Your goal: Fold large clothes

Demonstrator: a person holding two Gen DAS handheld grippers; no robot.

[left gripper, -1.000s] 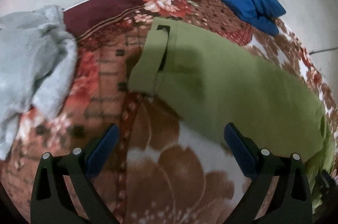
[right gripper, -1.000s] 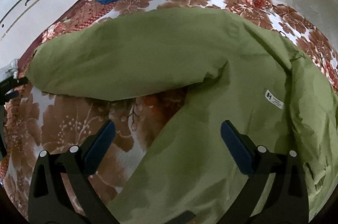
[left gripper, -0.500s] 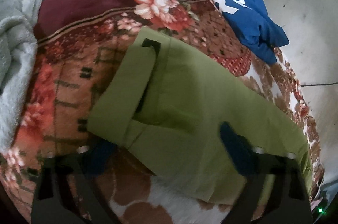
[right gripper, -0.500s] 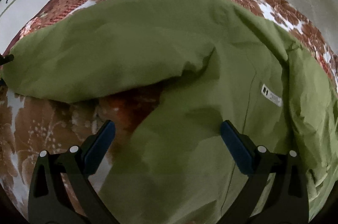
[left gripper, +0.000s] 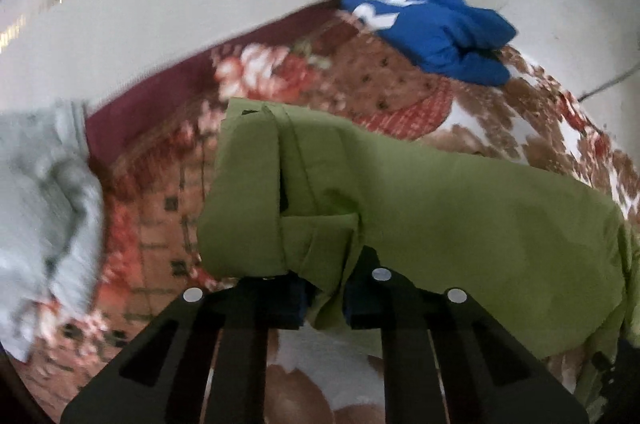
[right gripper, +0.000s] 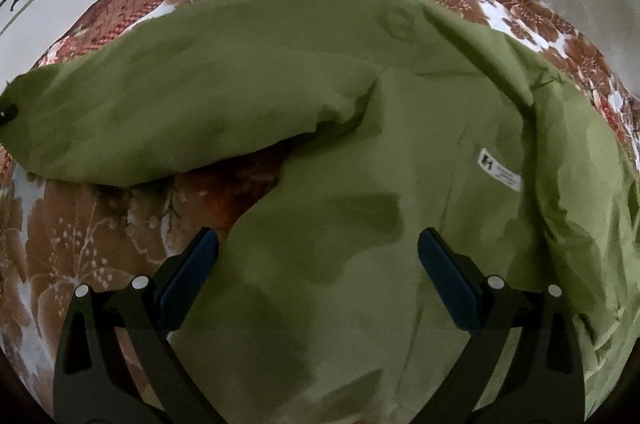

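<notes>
Across the floral blanket [left gripper: 400,91] on a pale floor [left gripper: 160,3] we note, left to right, grey cloth [left gripper: 44,207], olive-green garment [left gripper: 460,207] and blue garment [left gripper: 432,27]. We find the left gripper [left gripper: 324,298], jaws just closing, pinching the olive-green garment's cuff edge; right gripper [right gripper: 318,272] gapes above its body.

White letters "R" and "A" show on the blue garment [left gripper: 428,27].
</notes>
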